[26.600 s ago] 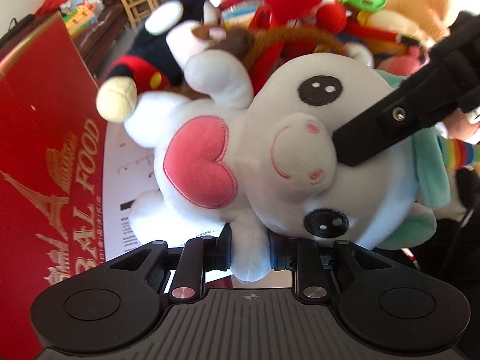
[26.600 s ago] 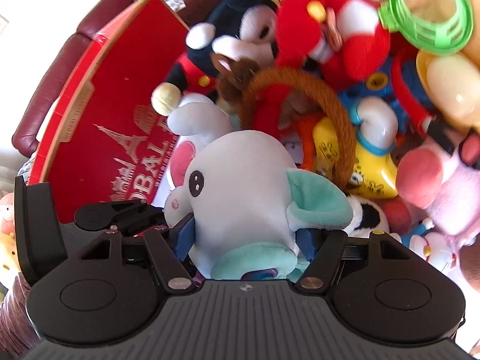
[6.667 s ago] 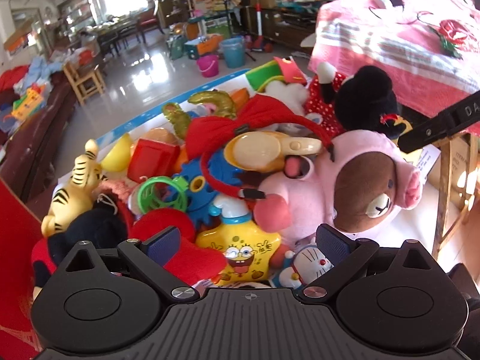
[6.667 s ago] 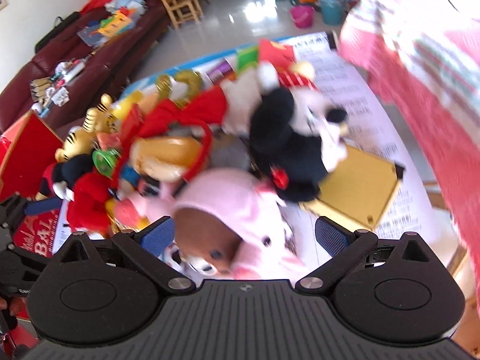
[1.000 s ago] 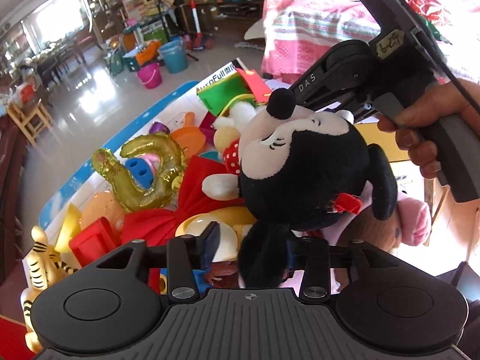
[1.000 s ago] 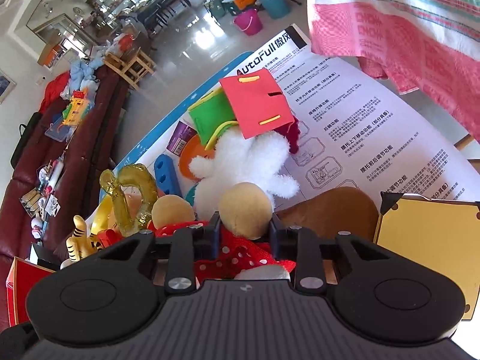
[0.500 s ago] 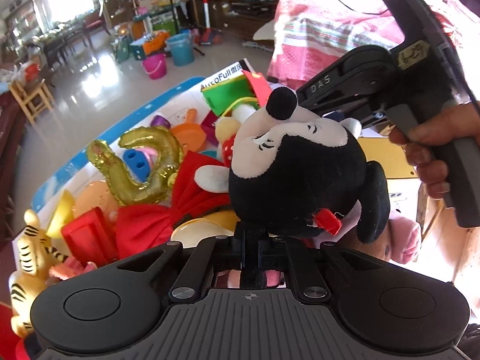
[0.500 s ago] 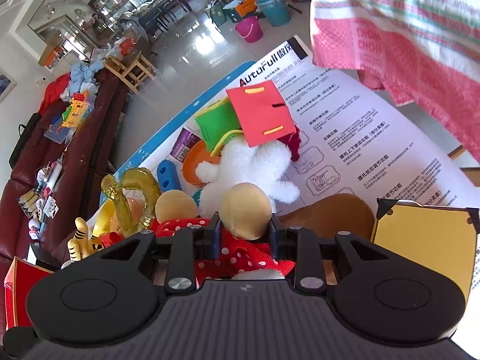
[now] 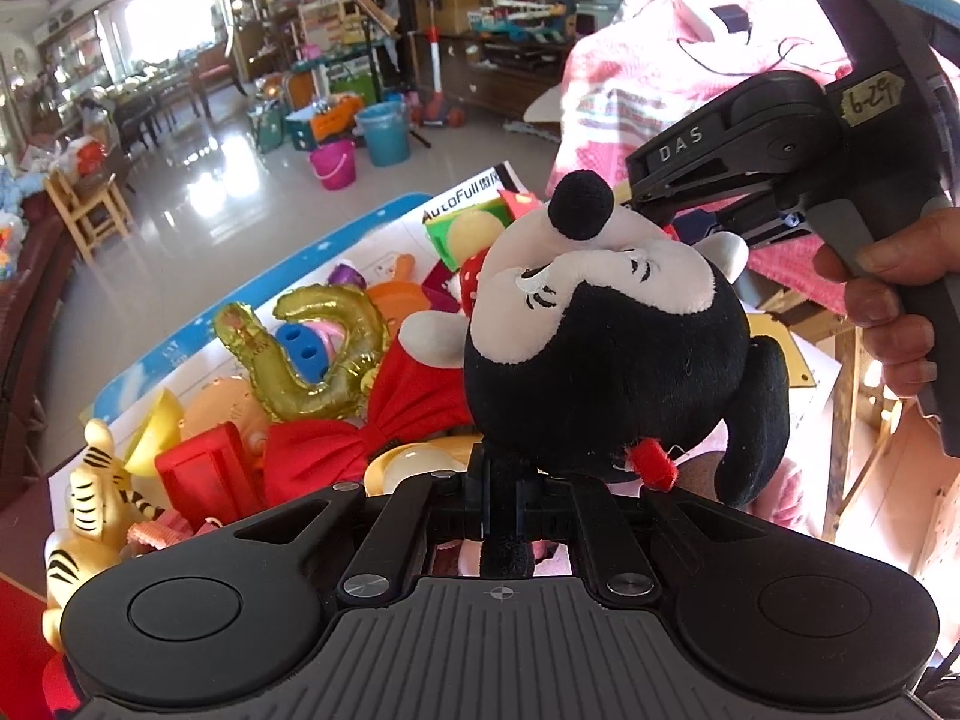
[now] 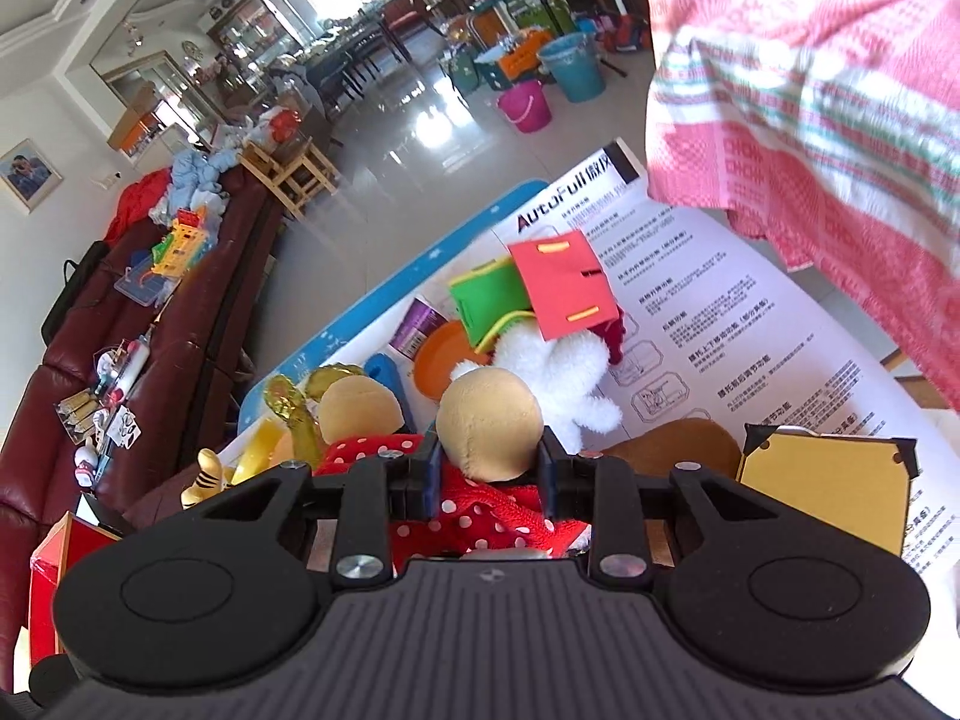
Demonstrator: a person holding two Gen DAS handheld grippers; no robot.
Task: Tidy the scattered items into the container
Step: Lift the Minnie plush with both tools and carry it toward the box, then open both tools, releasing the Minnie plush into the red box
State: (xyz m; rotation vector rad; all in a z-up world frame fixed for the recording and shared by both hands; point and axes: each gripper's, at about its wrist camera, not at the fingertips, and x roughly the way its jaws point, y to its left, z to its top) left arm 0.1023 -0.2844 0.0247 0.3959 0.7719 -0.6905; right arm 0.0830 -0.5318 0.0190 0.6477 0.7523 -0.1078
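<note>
A black-and-white mouse plush (image 9: 606,354) in a red polka-dot dress (image 10: 480,510) hangs between both grippers, lifted above the toy pile. My left gripper (image 9: 501,504) is shut on a thin black part of the plush, likely an ear. My right gripper (image 10: 489,474) is shut on one tan foot (image 10: 489,426); the other foot (image 10: 357,414) is free beside it. The right gripper's body (image 9: 780,138) and the hand holding it show in the left wrist view. A red box corner (image 10: 60,552), the container, is at lower left.
The toy pile lies on a white printed sheet (image 10: 750,324): a gold balloon (image 9: 312,348), red bow (image 9: 390,414), tiger toy (image 9: 96,498), red block (image 9: 210,474), red and green foam squares (image 10: 540,294), white plush (image 10: 552,372). A yellow card (image 10: 828,486) lies right. Pink cloth (image 10: 840,90) hangs at right.
In the last second both grippers have lifted the mouse plush higher and tilted it back. My left jaws have closed tight on its thin black part. The right grip is unchanged.
</note>
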